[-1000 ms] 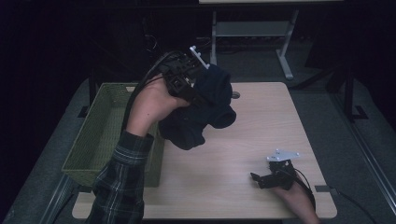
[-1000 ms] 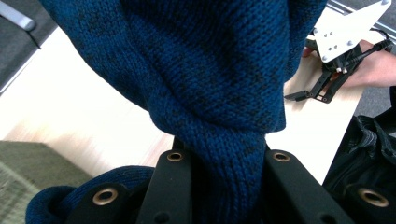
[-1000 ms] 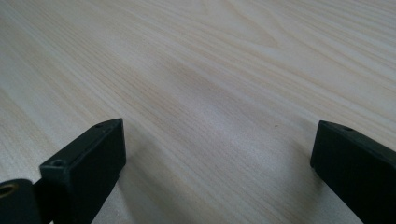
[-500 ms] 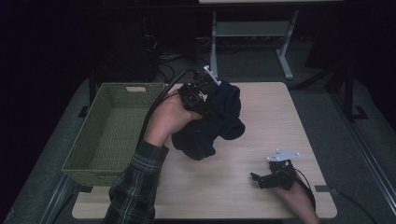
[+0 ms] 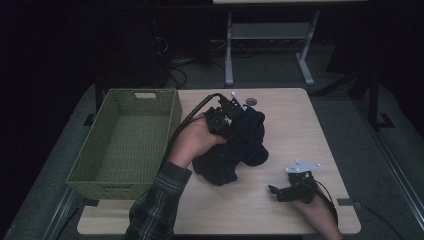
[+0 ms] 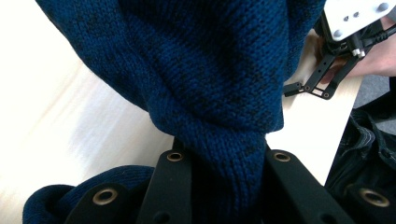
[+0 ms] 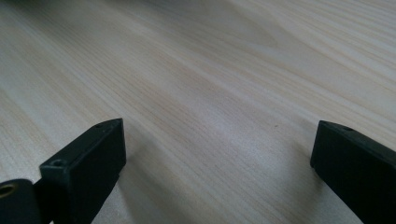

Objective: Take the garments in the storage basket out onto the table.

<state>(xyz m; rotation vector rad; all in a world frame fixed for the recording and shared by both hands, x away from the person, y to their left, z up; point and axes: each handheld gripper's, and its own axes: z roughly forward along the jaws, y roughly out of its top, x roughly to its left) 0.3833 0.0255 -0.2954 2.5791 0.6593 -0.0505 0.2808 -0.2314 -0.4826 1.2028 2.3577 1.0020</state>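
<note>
Because the left gripper (image 5: 231, 114) pinches a fold of the dark blue knitted sweater (image 5: 235, 147) tight, the sweater bunches on the wooden table (image 5: 295, 125) beside the empty green woven basket (image 5: 125, 145). The right gripper (image 5: 291, 189) rests near the table's front edge with its jaws wide open and nothing between them, probably waiting its turn. The left gripper view shows the blue knit (image 6: 205, 84) squeezed between the jaws, which looks just black from the high view.

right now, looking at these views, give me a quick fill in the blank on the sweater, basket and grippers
1. The left gripper is shut on a dark blue knitted ____.
2. The green woven basket holds ____.
3. The right gripper has its jaws ____ over the bare table.
4. In the high view, the basket sits to the ____ of the sweater.

Missing words: sweater; nothing; open; left
</note>
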